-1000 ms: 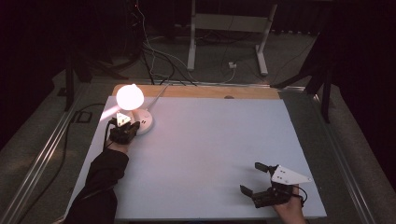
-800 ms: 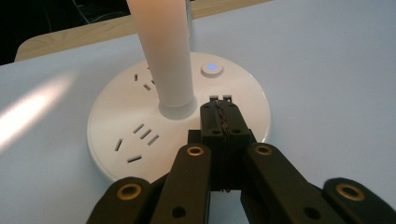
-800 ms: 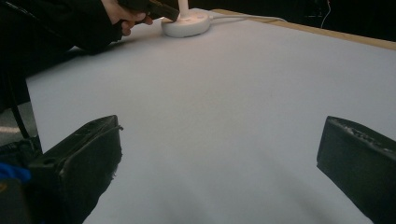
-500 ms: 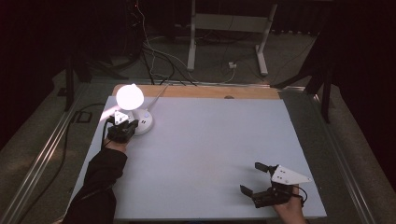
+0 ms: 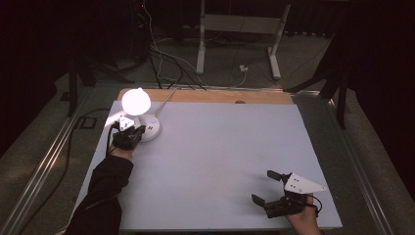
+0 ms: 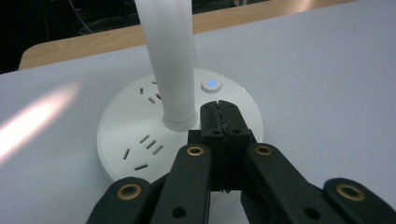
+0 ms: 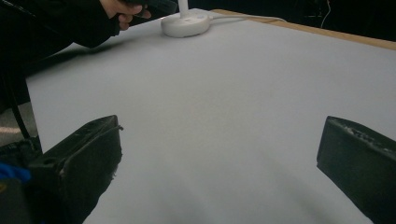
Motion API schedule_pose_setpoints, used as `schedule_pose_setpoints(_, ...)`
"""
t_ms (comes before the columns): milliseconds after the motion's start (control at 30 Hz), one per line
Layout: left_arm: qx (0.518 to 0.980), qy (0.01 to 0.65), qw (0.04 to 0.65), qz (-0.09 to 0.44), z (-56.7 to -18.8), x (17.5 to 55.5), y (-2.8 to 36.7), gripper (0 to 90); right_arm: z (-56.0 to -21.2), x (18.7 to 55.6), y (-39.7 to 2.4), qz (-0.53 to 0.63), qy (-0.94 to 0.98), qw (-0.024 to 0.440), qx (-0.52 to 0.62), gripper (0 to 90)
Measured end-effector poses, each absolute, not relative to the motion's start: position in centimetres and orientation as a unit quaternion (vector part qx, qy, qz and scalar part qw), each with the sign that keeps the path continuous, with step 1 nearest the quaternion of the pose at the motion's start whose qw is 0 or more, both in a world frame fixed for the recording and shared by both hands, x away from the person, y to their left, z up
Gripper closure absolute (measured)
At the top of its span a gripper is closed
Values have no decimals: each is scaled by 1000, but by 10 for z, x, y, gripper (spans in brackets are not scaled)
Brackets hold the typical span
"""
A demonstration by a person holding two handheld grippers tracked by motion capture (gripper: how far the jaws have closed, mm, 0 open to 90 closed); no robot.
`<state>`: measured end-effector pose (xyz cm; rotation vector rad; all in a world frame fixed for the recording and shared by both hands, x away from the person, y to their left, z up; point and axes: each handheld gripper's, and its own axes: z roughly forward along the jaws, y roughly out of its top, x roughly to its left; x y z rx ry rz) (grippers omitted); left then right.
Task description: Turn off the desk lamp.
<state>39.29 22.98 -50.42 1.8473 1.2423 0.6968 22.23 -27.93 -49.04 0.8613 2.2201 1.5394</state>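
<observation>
A white desk lamp stands at the table's far left, its round globe (image 5: 135,100) lit. Its round base (image 5: 152,130) carries socket slots and a small blue-lit button (image 6: 211,84). The white stem (image 6: 168,56) rises from the middle of the base (image 6: 130,135). My left gripper (image 5: 140,131) is shut with nothing between its jaws. In the left gripper view its tips (image 6: 219,105) sit over the base, just short of the button. My right gripper (image 5: 264,186) rests near the front right edge, jaws wide open around bare table (image 7: 219,154).
A white sheet (image 5: 220,156) covers the table, with a wooden strip (image 5: 220,96) showing along the far edge. The lamp's cord (image 5: 166,98) runs off the back. Loose cables and a metal stand's legs (image 5: 235,44) lie on the dark floor beyond.
The glow on the lamp's base looked stronger one second ago than now. Both hands and grippers have kept still.
</observation>
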Motion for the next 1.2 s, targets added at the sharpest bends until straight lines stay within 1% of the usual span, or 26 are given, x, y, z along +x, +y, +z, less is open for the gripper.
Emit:
schedule_pose_setpoints(767, 739, 487, 381, 268, -515, 395, 229, 900, -491, 223, -279, 537, 774, 150, 301, 0)
schedule_pose_setpoints(1033, 746, 482, 374, 268, -513, 396, 228, 900, -491, 222, -278, 535, 775, 150, 301, 0)
schedule_pose_setpoints(1200, 738, 489, 380, 268, -508, 394, 230, 900, -490, 222, -280, 537, 774, 152, 301, 0)
